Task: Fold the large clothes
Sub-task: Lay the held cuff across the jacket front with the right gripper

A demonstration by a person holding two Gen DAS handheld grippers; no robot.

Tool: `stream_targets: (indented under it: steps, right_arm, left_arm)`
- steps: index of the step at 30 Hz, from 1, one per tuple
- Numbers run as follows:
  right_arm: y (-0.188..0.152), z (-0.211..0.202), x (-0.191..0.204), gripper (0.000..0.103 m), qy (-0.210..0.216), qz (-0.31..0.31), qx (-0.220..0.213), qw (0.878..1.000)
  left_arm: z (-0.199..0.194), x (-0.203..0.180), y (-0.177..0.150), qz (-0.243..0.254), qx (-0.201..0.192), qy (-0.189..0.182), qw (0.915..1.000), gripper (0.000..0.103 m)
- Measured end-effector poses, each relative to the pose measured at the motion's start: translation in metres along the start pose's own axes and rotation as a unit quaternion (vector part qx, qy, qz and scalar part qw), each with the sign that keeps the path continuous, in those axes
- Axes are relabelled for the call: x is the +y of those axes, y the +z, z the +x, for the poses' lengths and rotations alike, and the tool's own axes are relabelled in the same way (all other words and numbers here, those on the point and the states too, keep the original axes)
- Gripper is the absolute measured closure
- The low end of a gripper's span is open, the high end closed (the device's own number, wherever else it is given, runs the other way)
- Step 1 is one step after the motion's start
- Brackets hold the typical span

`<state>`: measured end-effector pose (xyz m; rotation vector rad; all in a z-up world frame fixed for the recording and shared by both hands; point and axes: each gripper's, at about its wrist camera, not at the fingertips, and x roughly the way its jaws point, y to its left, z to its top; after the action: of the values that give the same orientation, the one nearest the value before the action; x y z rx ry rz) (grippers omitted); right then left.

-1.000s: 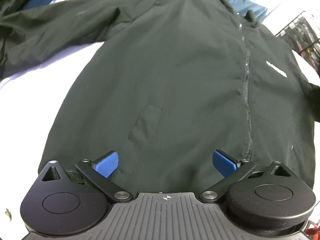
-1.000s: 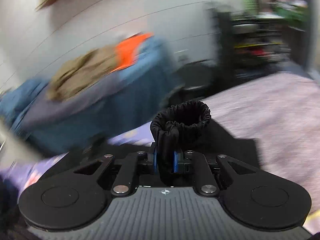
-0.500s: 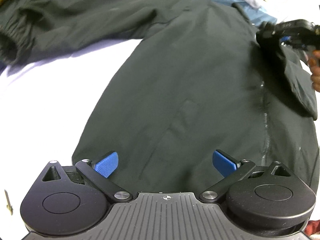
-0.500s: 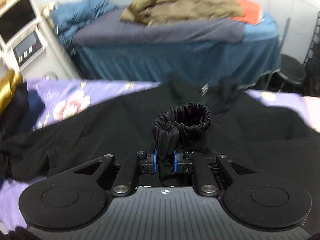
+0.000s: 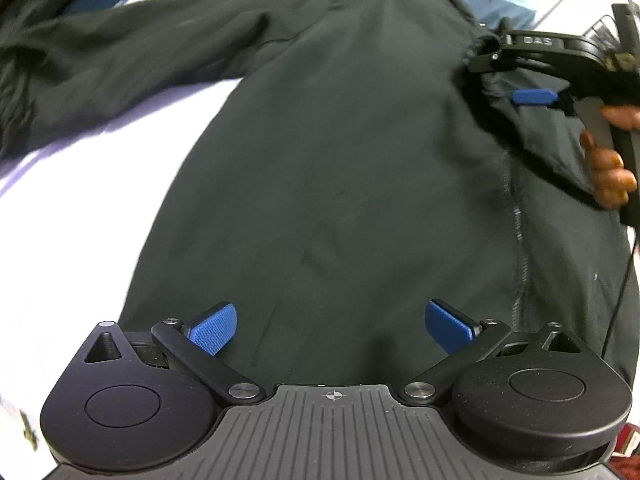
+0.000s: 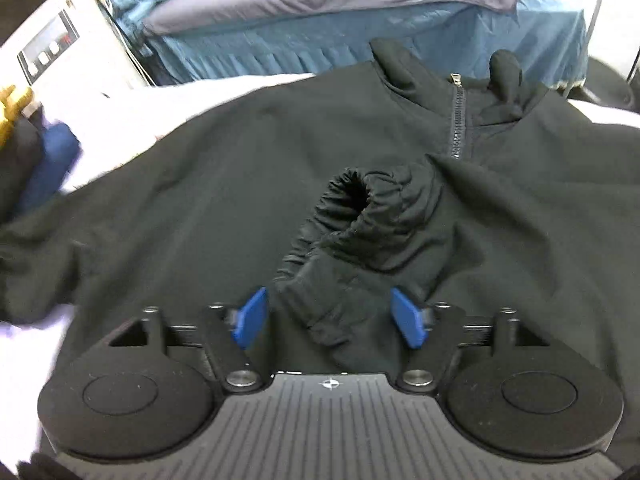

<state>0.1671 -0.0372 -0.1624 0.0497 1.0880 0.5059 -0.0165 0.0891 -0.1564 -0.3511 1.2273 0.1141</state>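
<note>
A black zip jacket (image 5: pixel 340 160) lies front-up on a white surface (image 5: pixel 80 240). Its left sleeve (image 5: pixel 100 52) stretches out to the upper left. My left gripper (image 5: pixel 330 326) is open and empty over the jacket's hem. My right gripper (image 6: pixel 331 318) is open over the chest; the right sleeve's elastic cuff (image 6: pixel 360 208) lies folded across the jacket between its blue pads, loose. The right gripper also shows in the left wrist view (image 5: pixel 532 96), held by a hand. The zip (image 6: pixel 458 120) and collar lie beyond the cuff.
A bed with blue skirt and grey cover (image 6: pixel 360 12) stands behind the jacket, clothes piled on it. A white device with buttons (image 6: pixel 48 44) is at the far left. Dark and blue garments (image 6: pixel 44 160) lie at the left edge.
My right gripper carried the sleeve cuff over the jacket's chest and opened, letting the cuff drop onto the jacket. My left gripper stayed open near the hem, shifting slightly.
</note>
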Motion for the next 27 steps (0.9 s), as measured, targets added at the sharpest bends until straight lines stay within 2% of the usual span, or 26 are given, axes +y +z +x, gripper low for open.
stream_targets:
  steps: [2,4,8,11,15,20,24,27]
  right_arm:
    - [-0.006,-0.015,-0.009,0.015,0.018,0.016,-0.008,1.0]
    - [-0.012,-0.028,-0.022,0.015,0.019,0.03,-0.019,0.999]
    - [-0.016,-0.044,-0.067,0.017,-0.009,0.075,-0.041,0.996]
    - [-0.018,-0.048,-0.1,0.021,-0.021,0.118,-0.039,0.992]
    - [-0.022,-0.056,-0.127,0.024,-0.057,0.16,-0.053,0.984]
    - [-0.034,-0.061,-0.159,0.02,-0.127,0.192,-0.049,0.972]
    - [-0.06,-0.072,-0.183,0.009,-0.136,0.209,-0.045,0.967]
    - [-0.082,-0.08,-0.186,0.008,-0.148,0.19,-0.034,0.97]
  left_arm:
    - [0.002,-0.009,0.009,0.015,-0.003,-0.005,0.9999,0.0]
    - [0.004,-0.018,0.018,0.03,-0.006,-0.008,0.9995,0.0]
    - [0.008,-0.034,0.031,0.047,-0.01,-0.017,0.9987,0.0]
    - [0.012,-0.043,0.043,0.044,-0.013,-0.035,0.9983,0.0]
    - [0.014,-0.07,0.07,0.071,-0.045,-0.057,0.9949,0.0]
    - [0.025,-0.123,0.119,0.144,-0.071,-0.084,0.9835,0.0]
    - [0.044,-0.17,0.147,0.203,-0.082,-0.097,0.9709,0.0]
    - [0.064,-0.199,0.164,0.232,-0.077,-0.114,0.9628,0.0]
